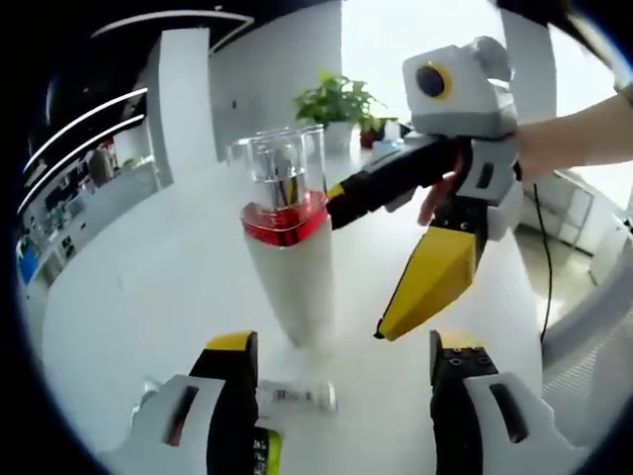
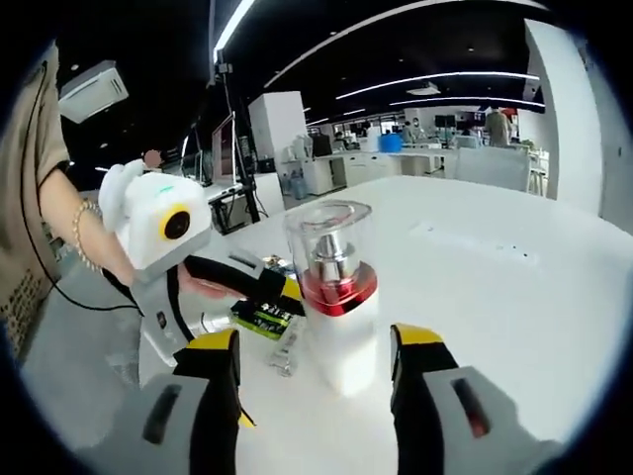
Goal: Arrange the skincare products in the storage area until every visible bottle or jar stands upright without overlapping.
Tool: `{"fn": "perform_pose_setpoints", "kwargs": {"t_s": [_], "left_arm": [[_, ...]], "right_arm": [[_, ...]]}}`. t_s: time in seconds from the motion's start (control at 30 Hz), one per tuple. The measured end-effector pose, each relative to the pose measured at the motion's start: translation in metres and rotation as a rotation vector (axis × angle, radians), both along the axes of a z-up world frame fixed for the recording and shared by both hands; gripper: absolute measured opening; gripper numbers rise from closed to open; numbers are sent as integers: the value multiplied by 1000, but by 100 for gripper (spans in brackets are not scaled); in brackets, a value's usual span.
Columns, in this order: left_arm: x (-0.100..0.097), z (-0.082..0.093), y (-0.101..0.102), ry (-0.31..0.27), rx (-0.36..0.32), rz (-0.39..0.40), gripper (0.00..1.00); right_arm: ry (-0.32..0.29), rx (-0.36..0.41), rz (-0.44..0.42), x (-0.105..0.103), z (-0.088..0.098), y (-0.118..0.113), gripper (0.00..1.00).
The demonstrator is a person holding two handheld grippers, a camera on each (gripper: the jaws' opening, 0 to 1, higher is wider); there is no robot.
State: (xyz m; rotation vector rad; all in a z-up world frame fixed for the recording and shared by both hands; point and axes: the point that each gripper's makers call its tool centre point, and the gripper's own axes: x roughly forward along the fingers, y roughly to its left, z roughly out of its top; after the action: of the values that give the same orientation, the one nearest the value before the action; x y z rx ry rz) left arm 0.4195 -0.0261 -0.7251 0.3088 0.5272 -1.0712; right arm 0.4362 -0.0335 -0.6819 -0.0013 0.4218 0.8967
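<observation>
On a white table [image 2: 514,287] in a bright open office, the pump bottle [image 1: 289,247] stood upright between both grippers, the left gripper [image 1: 341,401] and right gripper [image 2: 315,396] each spread and empty, apparently flanking it to guard against tipping.
</observation>
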Motion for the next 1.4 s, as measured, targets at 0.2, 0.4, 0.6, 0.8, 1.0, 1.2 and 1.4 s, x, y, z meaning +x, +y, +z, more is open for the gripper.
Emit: {"fn": "perform_pose_setpoints", "kwargs": {"t_s": [0.2, 0.4, 0.6, 0.8, 1.0, 1.2, 1.4], "left_arm": [[-13, 5, 9, 26, -17, -1, 79], [-26, 3, 23, 53, -15, 11, 83], [-45, 6, 37, 68, -18, 15, 87], [-64, 10, 51, 83, -29, 29, 89], [-81, 12, 68, 99, -47, 60, 91], [-92, 14, 85, 122, -68, 107, 92], [-103, 22, 102, 137, -99, 159, 94]], "right_arm": [[19, 7, -25, -19, -3, 4, 68], [24, 26, -53, -35, 1, 6, 73], [41, 37, -64, -56, 2, 12, 77], [55, 55, -80, -74, 5, 17, 80], [46, 69, -102, -85, 12, 21, 84], [50, 72, -115, -97, 12, 26, 87], [50, 87, -129, -109, 16, 29, 90]]}}
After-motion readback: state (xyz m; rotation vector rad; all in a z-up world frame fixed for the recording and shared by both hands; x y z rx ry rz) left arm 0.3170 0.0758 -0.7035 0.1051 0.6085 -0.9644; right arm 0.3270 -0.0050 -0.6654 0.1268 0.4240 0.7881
